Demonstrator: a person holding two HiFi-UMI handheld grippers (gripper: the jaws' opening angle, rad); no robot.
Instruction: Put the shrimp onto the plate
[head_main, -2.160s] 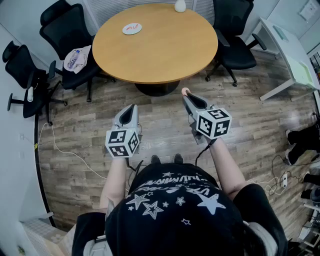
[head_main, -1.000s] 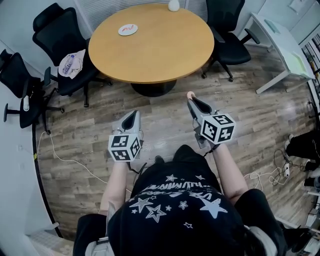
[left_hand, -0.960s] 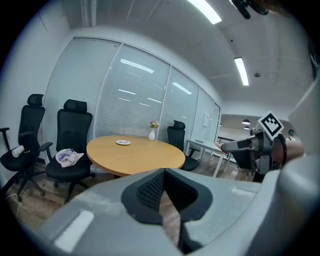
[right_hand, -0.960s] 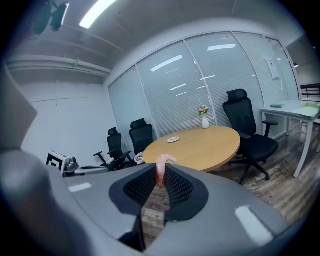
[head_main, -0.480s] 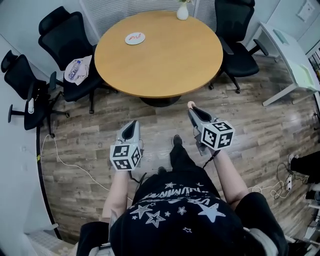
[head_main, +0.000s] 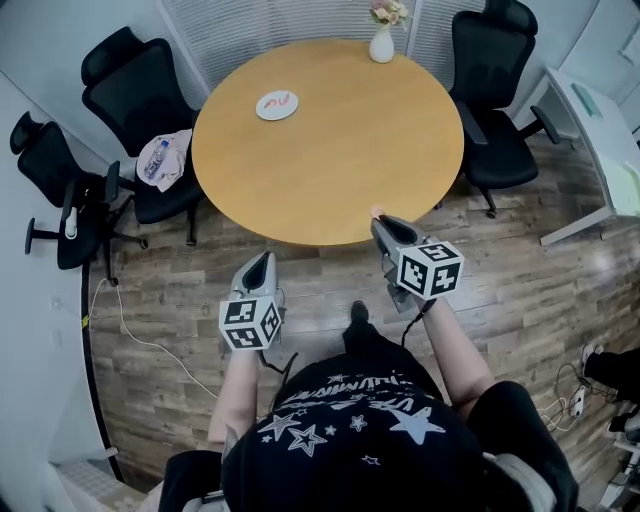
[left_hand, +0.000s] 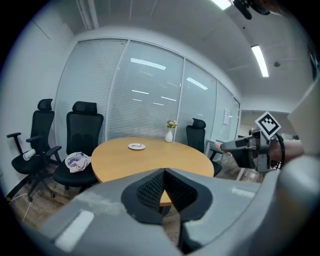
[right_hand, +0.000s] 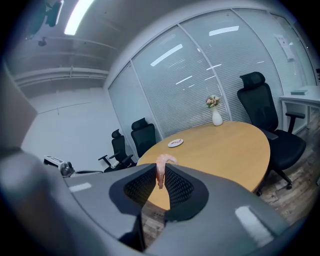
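Note:
A small pink shrimp (right_hand: 161, 167) is pinched between the pads of my right gripper (right_hand: 160, 175), which is shut on it; its curled end sticks out past the tips. In the head view the shrimp (head_main: 376, 212) and right gripper (head_main: 381, 224) hover just over the near edge of the round wooden table (head_main: 330, 150). The white plate (head_main: 277, 105) lies on the table's far left, with a red-orange piece on it; the same plate (right_hand: 175, 143) shows far ahead of the right jaws. My left gripper (head_main: 262, 258) stays short of the table, jaws together and empty.
A white vase with flowers (head_main: 381, 40) stands at the table's far edge. Black office chairs ring the table; one at the left (head_main: 140, 90) carries a bundle with a bottle (head_main: 165, 155). A white desk (head_main: 590, 130) stands at the right. A cable trails on the wooden floor.
The person has walked up to the table. Both grippers have travelled forward: the right one with the shrimp now reaches the table's near edge, and the left one is close to it.

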